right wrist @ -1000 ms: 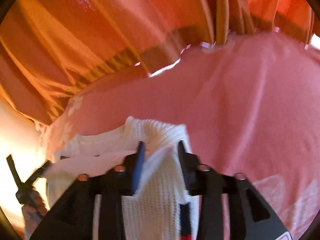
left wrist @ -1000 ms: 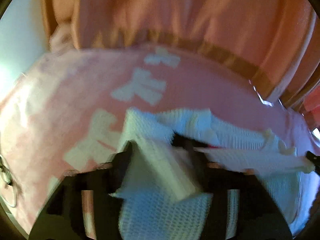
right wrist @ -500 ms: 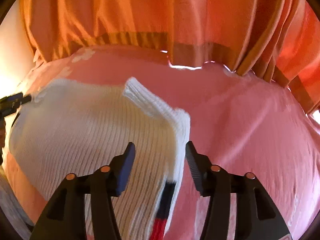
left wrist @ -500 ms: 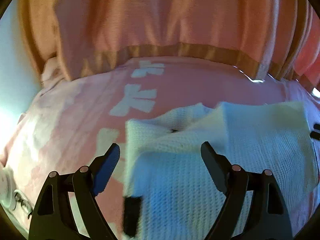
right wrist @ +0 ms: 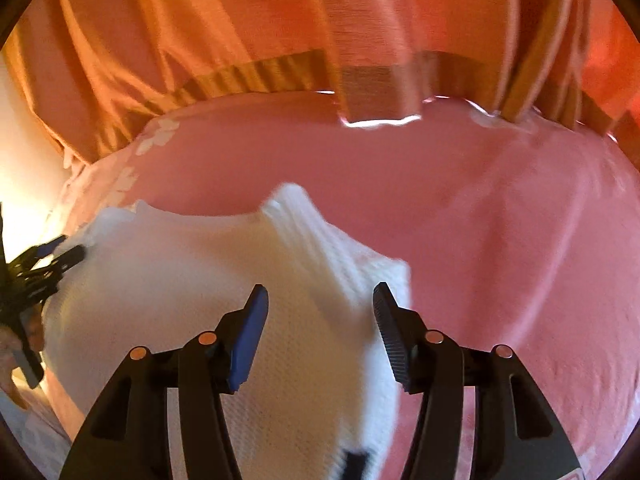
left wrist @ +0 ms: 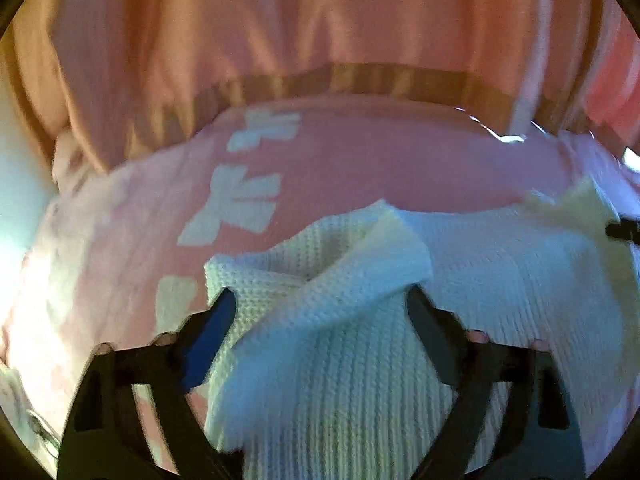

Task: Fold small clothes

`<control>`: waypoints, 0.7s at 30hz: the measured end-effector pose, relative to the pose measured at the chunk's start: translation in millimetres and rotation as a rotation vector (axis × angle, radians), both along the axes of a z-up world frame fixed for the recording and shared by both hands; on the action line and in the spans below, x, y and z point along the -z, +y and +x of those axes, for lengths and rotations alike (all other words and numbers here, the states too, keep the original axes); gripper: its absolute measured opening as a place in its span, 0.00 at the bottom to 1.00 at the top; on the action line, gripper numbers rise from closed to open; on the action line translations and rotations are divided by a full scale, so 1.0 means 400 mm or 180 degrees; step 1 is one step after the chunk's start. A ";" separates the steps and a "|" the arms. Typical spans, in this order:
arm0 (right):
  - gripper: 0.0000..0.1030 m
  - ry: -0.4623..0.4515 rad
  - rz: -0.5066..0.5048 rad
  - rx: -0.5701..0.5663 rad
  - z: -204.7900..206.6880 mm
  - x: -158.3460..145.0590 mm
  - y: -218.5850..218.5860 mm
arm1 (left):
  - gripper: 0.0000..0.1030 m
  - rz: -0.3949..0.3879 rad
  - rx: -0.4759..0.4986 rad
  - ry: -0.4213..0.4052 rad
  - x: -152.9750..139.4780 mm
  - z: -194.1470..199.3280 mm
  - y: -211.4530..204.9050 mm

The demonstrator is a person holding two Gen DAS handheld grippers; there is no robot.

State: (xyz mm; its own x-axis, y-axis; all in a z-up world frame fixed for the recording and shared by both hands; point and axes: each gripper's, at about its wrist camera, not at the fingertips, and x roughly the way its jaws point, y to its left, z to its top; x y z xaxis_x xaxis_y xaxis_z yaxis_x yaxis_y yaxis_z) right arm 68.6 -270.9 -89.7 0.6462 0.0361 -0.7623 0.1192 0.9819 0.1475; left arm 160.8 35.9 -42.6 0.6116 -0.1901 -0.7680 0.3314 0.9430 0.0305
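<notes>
Release is the change: a second ago both pinched the white knit garment (left wrist: pixel 344 344), which now lies on the pink bedspread (left wrist: pixel 360 168), right hand-held gripper (right wrist: pixel 320 332) open above it, left hand-held gripper (left wrist: pixel 320 320) closing around a fold, suggesting another fold

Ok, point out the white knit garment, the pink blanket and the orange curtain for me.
white knit garment (right wrist: pixel 168 280): right wrist view, on its flat ribbed middle.
pink blanket (right wrist: pixel 500 208): right wrist view, on a bare stretch beyond the garment.
orange curtain (right wrist: pixel 248 12): right wrist view, on the folds above its striped hem.
</notes>
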 end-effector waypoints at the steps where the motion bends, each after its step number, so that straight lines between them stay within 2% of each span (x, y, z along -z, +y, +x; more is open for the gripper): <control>1: 0.51 0.0016 -0.0001 -0.0013 0.016 0.007 0.009 | 0.51 -0.0150 -0.0066 0.0106 0.006 0.021 0.011; 2: 0.47 0.0054 -0.0014 -0.0015 0.029 0.014 0.014 | 0.28 -0.0238 -0.0113 0.0167 0.010 0.032 0.017; 3: 0.10 0.0090 -0.0015 -0.0004 0.036 0.019 0.014 | 0.13 -0.0301 -0.0142 0.0216 0.014 0.043 0.022; 4: 0.07 0.0129 0.0027 0.0038 0.040 0.020 0.010 | 0.07 -0.0341 -0.0184 0.0249 0.015 0.055 0.028; 6: 0.07 -0.0099 0.0297 0.0119 0.017 -0.029 -0.007 | 0.07 -0.0499 -0.0302 0.0168 -0.015 0.056 0.049; 7: 0.07 -0.0206 0.0353 0.0115 0.005 -0.054 -0.011 | 0.07 -0.0662 -0.0313 0.0097 -0.045 0.051 0.064; 9: 0.07 -0.0355 0.0293 0.0166 -0.015 -0.082 -0.025 | 0.07 -0.0665 -0.0370 0.0038 -0.059 0.053 0.077; 10: 0.07 -0.0176 0.0187 0.0257 -0.005 -0.052 -0.042 | 0.07 -0.0539 -0.0435 0.0148 -0.031 0.070 0.079; 12: 0.06 0.0290 0.0387 0.0429 0.015 0.040 -0.080 | 0.07 -0.0498 -0.0534 0.0428 0.025 0.087 0.084; 13: 0.06 0.0327 0.0449 0.0458 0.014 0.051 -0.084 | 0.07 -0.0525 -0.0563 0.0519 0.035 0.085 0.082; 15: 0.06 0.0057 0.0298 0.0342 -0.006 -0.005 -0.054 | 0.07 -0.0511 -0.0479 0.0378 0.005 0.068 0.070; 16: 0.06 -0.0060 0.0191 0.0297 -0.011 -0.022 -0.043 | 0.07 -0.0425 -0.0451 0.0258 -0.012 0.062 0.062; 17: 0.06 -0.0045 0.0076 0.0327 -0.008 -0.019 -0.042 | 0.07 -0.0384 -0.0473 0.0256 -0.008 0.064 0.063; 20: 0.06 0.0412 0.0208 0.0444 0.018 0.077 -0.073 | 0.07 -0.0384 -0.0603 0.0478 0.036 0.082 0.073; 21: 0.06 0.0369 0.0175 0.0467 0.016 0.070 -0.071 | 0.07 -0.0357 -0.0592 0.0465 0.039 0.081 0.071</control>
